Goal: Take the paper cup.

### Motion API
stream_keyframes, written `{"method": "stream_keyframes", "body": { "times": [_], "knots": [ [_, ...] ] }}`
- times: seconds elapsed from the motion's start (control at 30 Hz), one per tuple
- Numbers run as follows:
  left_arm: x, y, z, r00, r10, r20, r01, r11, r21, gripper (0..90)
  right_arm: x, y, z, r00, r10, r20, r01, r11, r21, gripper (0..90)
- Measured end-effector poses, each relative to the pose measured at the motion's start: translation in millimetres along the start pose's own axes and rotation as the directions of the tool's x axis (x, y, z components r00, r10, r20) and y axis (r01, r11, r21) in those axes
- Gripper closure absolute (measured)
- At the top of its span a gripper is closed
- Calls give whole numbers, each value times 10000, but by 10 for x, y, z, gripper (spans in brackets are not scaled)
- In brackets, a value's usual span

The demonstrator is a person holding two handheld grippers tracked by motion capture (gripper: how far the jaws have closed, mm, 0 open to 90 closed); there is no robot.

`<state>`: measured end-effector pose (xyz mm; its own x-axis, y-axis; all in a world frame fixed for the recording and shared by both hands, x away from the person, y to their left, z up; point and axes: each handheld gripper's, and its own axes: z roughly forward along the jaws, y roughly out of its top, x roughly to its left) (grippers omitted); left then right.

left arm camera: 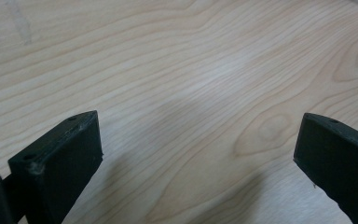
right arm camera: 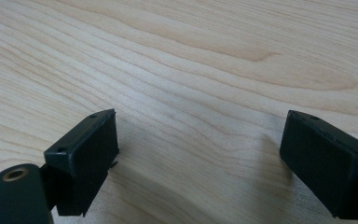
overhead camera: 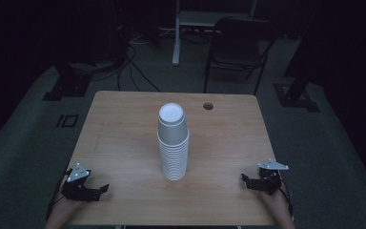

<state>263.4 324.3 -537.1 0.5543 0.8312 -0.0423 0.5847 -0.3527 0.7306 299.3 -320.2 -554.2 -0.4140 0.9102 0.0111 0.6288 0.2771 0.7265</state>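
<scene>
one cup stack (overhead camera: 173,143) between two open hand-held grippers

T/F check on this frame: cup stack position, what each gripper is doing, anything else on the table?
1. The stack of cups stands upright near the middle of the table. True.
2. The left gripper is shut on a cup. False: it is open, with bare wood between its jaws.
3. The right gripper is open and apart from the stack. True.
4. The stack lies toppled on its side. False: it stands upright.
5. A chair stands beyond the table's far edge. True.
</scene>
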Motion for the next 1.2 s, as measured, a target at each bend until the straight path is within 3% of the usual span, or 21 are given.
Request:
{"method": "stream_keyframes", "body": {
  "times": [0.27,0.57,0.77,0.97,1.2],
  "knots": [
    [-51,112,14,9995,44,302,-41,9999,-128,14,0,0,0,10000,-2,2,2,10000,1,106],
    [-160,359,-3,9962,507,715,-477,9979,-436,14,0,0,0,10000,2,0,-2,10000,0,106],
    [-198,455,-6,9935,551,993,-495,9971,-586,14,0,0,0,10000,1,0,-1,10000,0,106],
    [-288,596,-14,9861,816,1446,-689,9935,-910,14,0,0,0,10000,-2,1,2,10000,2,106],
    [-386,770,-32,9790,1140,1690,-930,9875,-1273,14,0,0,0,10000,0,0,0,10000,0,106]
  ]
}}
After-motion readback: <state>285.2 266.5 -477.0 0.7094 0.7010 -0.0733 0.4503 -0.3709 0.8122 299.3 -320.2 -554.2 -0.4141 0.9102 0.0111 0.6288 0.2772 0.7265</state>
